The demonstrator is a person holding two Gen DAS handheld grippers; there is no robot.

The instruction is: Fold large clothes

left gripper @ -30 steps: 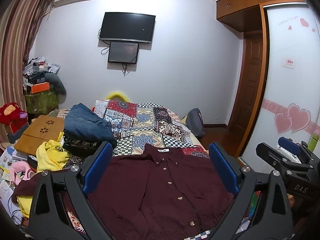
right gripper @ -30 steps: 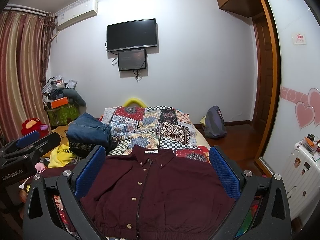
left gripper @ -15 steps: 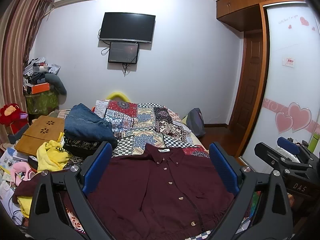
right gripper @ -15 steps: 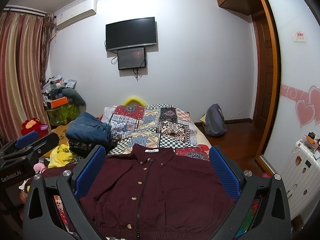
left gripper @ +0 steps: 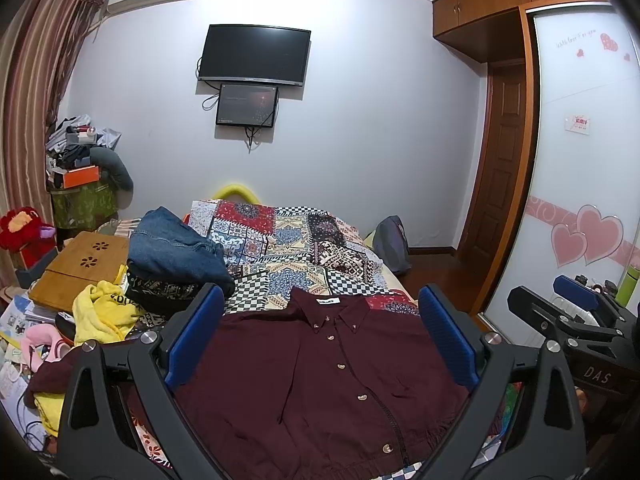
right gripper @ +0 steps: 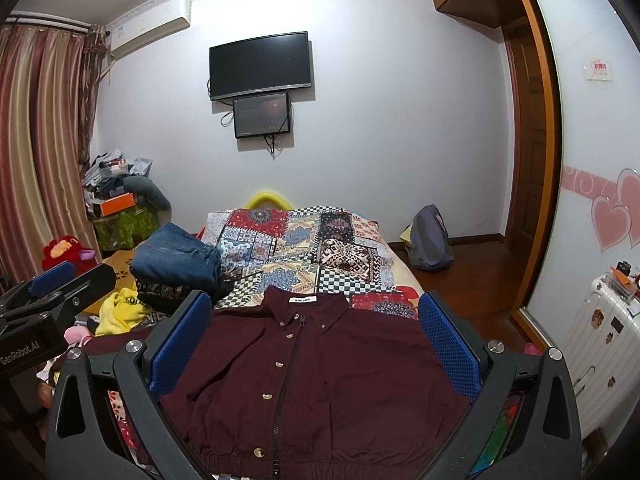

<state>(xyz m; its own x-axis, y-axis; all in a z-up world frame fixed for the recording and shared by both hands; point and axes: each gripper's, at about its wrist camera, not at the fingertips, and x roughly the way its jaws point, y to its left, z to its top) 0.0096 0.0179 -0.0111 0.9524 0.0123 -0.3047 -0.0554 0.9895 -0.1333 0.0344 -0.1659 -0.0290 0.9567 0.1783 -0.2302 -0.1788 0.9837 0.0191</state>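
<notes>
Maroon button-front jacket (left gripper: 320,376) with a zip and an elastic hem lies spread flat on the bed covered by a patchwork quilt (left gripper: 296,240), collar away from the tools and hem nearest them, front side up. Nothing in it has been folded yet, so I judge the task is at its very start.

Far left of the left tool (left gripper: 320,344), beyond its left finger, sit a yellow crumpled cloth (left gripper: 100,312) and a stack of folded blue denim (left gripper: 172,248) on a dark patterned garment; these are beside the jacket, not on it. The left tool hangs over the jacket's hem with its blue-padded fingers spread wide, gripping nothing; the garment's body shows between them. Compared with a second ago, both views are almost the same: the tools have barely shifted and the jacket has not moved at all. That suggests a pause to line up before the first grasp, probably of a sleeve or a side edge.

To the right, the right tool (right gripper: 314,342) hovers at a like height over the hem, equally wide apart and empty. Off its right side stands a white suitcase with stickers (right gripper: 600,344), clear of the bed.
</notes>
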